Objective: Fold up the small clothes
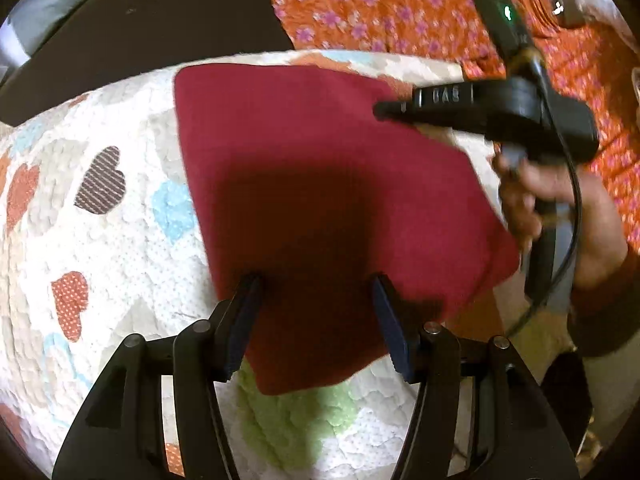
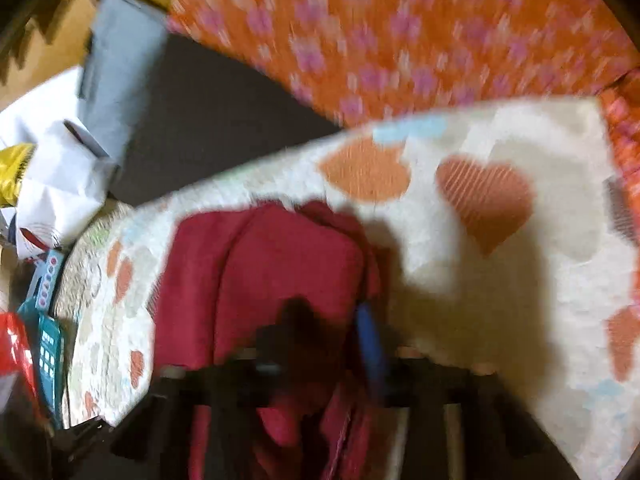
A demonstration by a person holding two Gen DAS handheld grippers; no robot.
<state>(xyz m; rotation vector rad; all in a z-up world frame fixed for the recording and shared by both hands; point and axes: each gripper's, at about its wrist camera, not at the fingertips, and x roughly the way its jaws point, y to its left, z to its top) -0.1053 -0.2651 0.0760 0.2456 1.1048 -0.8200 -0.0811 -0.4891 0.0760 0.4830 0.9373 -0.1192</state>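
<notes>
The red cloth (image 1: 320, 184) lies flat on a white quilt with heart patches (image 1: 120, 208), folded into a rough rectangle whose far edge sits near the quilt's far edge. In the left wrist view its near corner reaches down between the two fingers of the left gripper (image 1: 316, 284). That gripper hovers over the near part of the cloth with its jaws spread apart; the blue-padded fingertips (image 1: 248, 292) stand either side of a shadowed patch of the cloth and clamp nothing.

To the right of the cloth, a hand (image 1: 560, 208) holds the right gripper (image 1: 384, 110), which reaches in sideways over the cloth's far right corner. Its black fingers look drawn together to a narrow tip there. The right wrist view is badly blurred, but it shows the right gripper (image 2: 332, 316) with red fabric (image 2: 280, 272) bunched up around and under its fingers, a blue pad (image 2: 370, 344) close against the dark opposite finger. The jaws are nearly clenched; whether they actually pinch a fold of the cloth cannot be told through the blur.

Beyond the quilt, past the cloth's far edge, spreads an orange fabric with pink flowers (image 1: 400, 4), and to the far left of the cloth a dark surface (image 1: 160, 20). In the right wrist view, left of the cloth, lie white papers (image 2: 60, 184) and a teal box (image 2: 46, 328).
</notes>
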